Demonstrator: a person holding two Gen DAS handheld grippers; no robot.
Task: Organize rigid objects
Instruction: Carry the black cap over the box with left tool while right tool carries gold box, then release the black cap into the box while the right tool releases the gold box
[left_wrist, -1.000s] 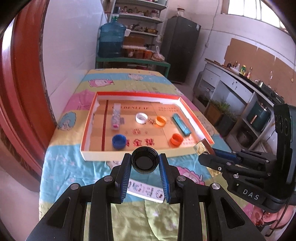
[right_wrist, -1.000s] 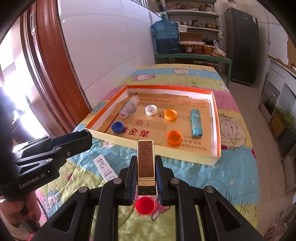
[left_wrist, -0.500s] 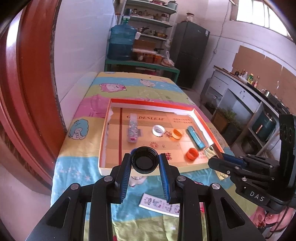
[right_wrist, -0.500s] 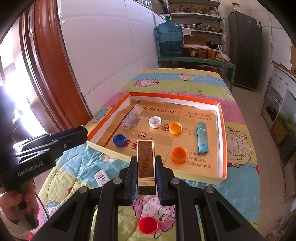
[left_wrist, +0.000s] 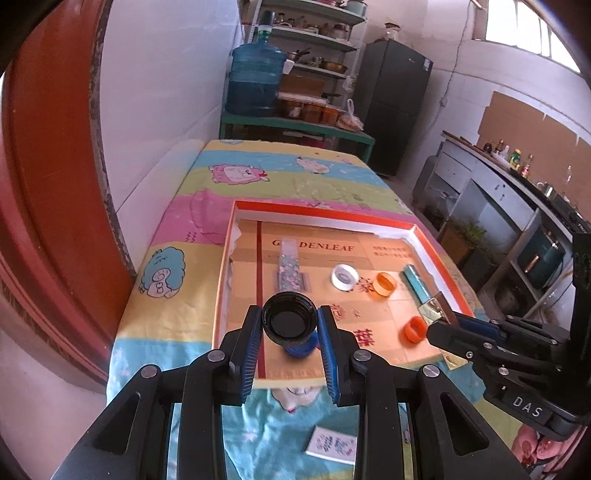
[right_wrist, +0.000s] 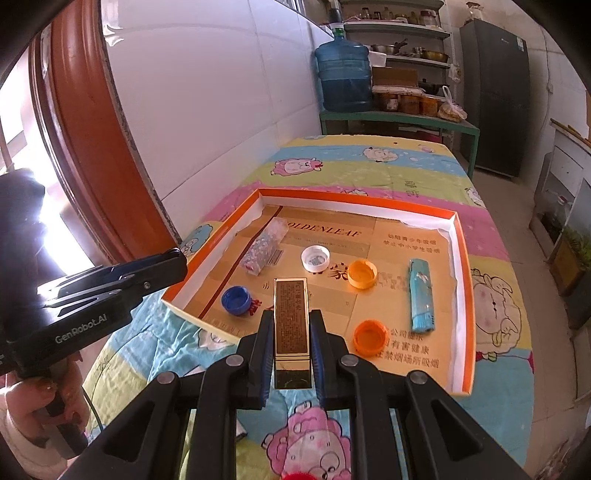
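My left tool (left_wrist: 290, 325) grips a round black plastic cap (left_wrist: 290, 320) over the near-left edge of the shallow orange-rimmed cardboard tray (right_wrist: 466, 295). My right tool (right_wrist: 290, 334) clamps a slim gold rectangular box (right_wrist: 291, 325) above the near rim. Open tray floor lies between the blue cap (right_wrist: 236, 300) and the near orange cap (right_wrist: 370, 336).
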